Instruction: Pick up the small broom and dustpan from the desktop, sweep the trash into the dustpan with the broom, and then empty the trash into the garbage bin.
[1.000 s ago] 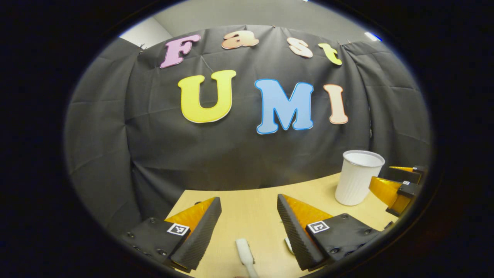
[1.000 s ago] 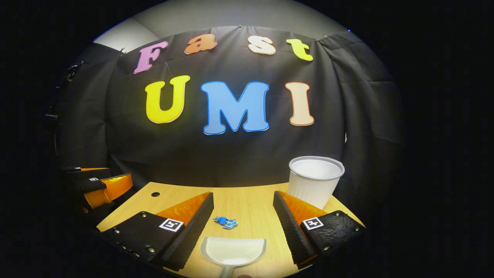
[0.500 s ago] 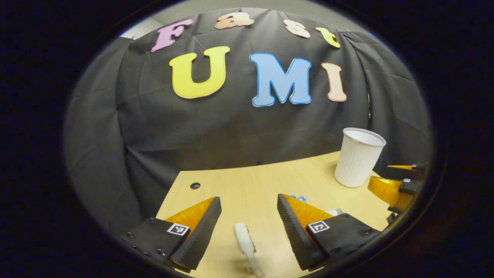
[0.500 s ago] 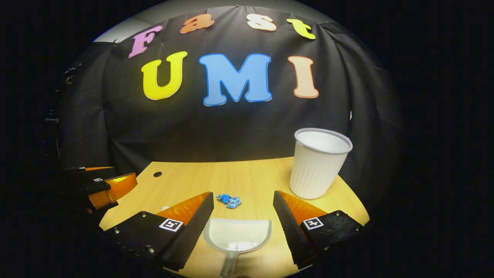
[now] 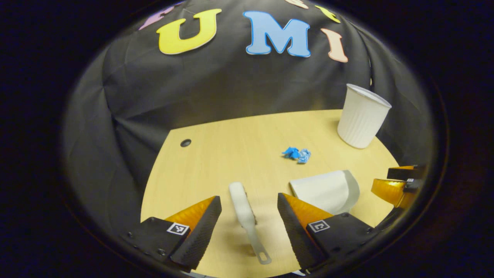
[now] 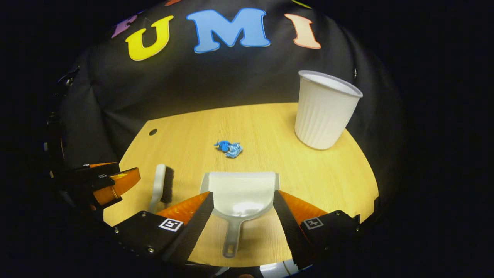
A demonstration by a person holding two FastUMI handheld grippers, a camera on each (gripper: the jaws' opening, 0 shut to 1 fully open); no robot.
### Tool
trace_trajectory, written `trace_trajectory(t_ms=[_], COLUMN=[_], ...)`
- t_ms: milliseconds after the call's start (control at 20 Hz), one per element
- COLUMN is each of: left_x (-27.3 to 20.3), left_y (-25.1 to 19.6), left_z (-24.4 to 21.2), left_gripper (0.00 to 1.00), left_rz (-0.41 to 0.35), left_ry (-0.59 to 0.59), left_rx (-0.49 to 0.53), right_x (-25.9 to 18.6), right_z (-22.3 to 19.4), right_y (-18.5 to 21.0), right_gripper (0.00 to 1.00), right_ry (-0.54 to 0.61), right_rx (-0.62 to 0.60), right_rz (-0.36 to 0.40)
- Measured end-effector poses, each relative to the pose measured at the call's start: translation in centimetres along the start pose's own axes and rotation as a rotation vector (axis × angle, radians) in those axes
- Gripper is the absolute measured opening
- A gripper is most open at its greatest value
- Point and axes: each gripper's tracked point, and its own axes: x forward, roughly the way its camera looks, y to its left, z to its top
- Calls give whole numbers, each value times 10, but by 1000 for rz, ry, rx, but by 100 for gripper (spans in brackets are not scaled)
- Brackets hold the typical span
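Note:
A small white broom (image 5: 245, 214) lies on the wooden desktop (image 5: 231, 154), its handle pointing toward me between the fingers of my open left gripper (image 5: 249, 205). In the right gripper view the broom (image 6: 159, 188) shows dark bristles on its right side. The white dustpan (image 6: 242, 195) lies flat with its handle lined up between the fingers of my open right gripper (image 6: 242, 199); in the left gripper view the dustpan (image 5: 327, 191) is to the broom's right. A crumpled blue wrapper (image 6: 229, 148) lies beyond the dustpan's mouth, also the wrapper (image 5: 296, 154) in the left gripper view.
A white ribbed cup-shaped bin (image 6: 324, 110) stands at the desktop's far right; the bin (image 5: 362, 116) also shows in the left gripper view. A small dark hole (image 5: 185, 143) marks the desktop's far left. The other gripper (image 6: 104, 183) hovers left of the broom.
Both views have tilted downward over the last second, bringing more desktop, the whole broom, dustpan and wrapper into sight. Both grippers stayed open.

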Motion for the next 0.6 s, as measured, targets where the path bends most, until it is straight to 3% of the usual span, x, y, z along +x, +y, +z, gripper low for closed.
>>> trace_trajectory(t_ms=[100, 350, 450, 500, 600], left_x=[8, 21, 25, 28, 36], left_y=[2, 23, 28, 30, 34], left_z=[-17, -49, -57, -63, -73], left_gripper=[99, 99, 94, 99, 99], left_rz=[9, 48, 65, 72, 77], left_ry=[66, 191, 225, 243, 281], left_rx=[4, -8, -14, -20, -38], right_x=[13, 14, 15, 15, 15], right_z=[-15, -18, -24, -25, -25], right_y=[-5, -5, -4, -4, -3], right_gripper=[97, 97, 97, 97, 97], right_ry=[79, 241, 286, 309, 343], right_rx=[14, 30, 29, 28, 20], right_rz=[-5, 3, 9, 13, 20])
